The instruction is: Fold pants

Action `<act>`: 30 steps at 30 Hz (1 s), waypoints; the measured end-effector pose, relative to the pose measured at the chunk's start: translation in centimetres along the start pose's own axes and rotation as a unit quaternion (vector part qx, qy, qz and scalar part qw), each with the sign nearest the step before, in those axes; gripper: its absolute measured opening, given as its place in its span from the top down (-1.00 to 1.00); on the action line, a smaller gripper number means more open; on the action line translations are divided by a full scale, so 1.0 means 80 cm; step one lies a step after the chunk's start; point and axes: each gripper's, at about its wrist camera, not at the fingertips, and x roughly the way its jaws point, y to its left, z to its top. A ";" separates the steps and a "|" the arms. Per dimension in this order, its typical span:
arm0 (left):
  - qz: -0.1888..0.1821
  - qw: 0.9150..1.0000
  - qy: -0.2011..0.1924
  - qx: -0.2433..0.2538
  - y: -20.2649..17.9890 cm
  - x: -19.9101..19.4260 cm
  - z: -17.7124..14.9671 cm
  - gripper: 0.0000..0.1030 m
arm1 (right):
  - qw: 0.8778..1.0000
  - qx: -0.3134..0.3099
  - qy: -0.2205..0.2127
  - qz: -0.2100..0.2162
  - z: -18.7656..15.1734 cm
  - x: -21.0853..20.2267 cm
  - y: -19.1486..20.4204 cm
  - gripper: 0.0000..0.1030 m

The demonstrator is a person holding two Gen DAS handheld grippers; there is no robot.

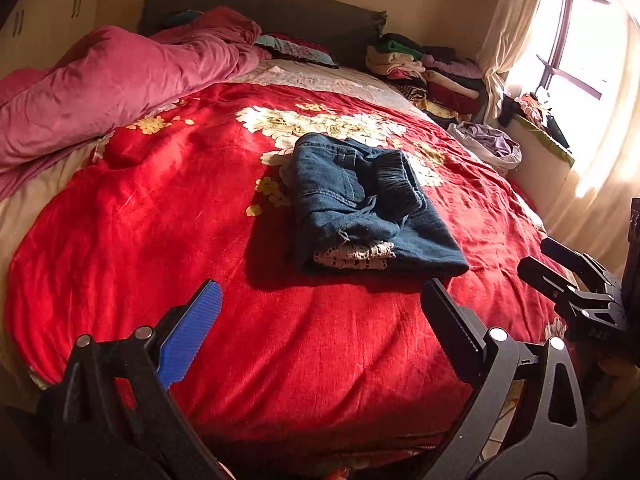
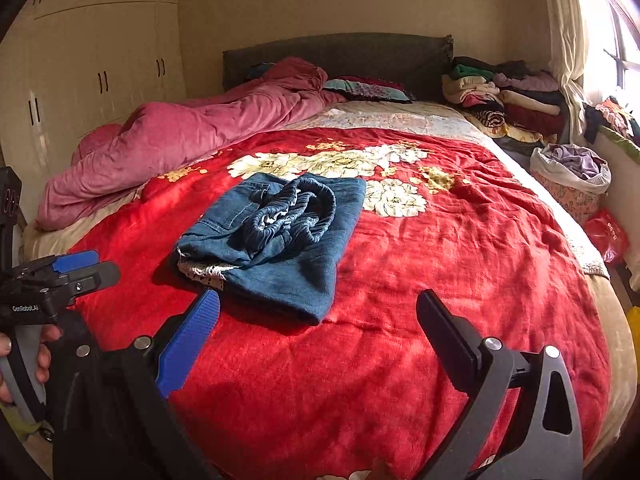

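The left gripper (image 1: 320, 300) hovers over the near part of the bed with its fingers spread wide and nothing between them; the right gripper (image 2: 318, 312) does likewise, just beside it. Both sit a little short of the denim pants (image 1: 360, 208), which lie folded into a compact bundle on the red floral blanket (image 1: 160, 220), lace trim showing at the near edge. A crumpled pink duvet (image 1: 112, 80) lies along the bed's left side.
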 end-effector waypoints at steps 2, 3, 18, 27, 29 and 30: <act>0.001 1.000 0.006 0.001 0.000 0.002 -0.007 -0.81 | 1.000 -0.004 0.010 0.004 -0.008 0.003 0.006 -0.91; 0.001 1.000 0.007 0.000 0.001 0.003 -0.010 -0.81 | 1.000 -0.006 0.015 0.006 -0.012 0.005 0.008 -0.91; 0.006 0.999 0.023 -0.024 0.021 0.011 -0.025 -0.81 | 0.999 0.003 0.046 0.007 -0.036 0.025 0.032 -0.91; 0.010 0.999 0.021 -0.024 0.021 0.008 -0.024 -0.81 | 0.999 0.002 0.045 0.008 -0.031 0.027 0.032 -0.91; 0.012 0.999 0.021 -0.023 0.021 0.008 -0.024 -0.81 | 0.999 0.002 0.046 0.008 -0.031 0.028 0.031 -0.91; 0.012 0.999 0.020 -0.022 0.021 0.007 -0.023 -0.81 | 0.999 0.001 0.045 0.007 -0.031 0.027 0.032 -0.91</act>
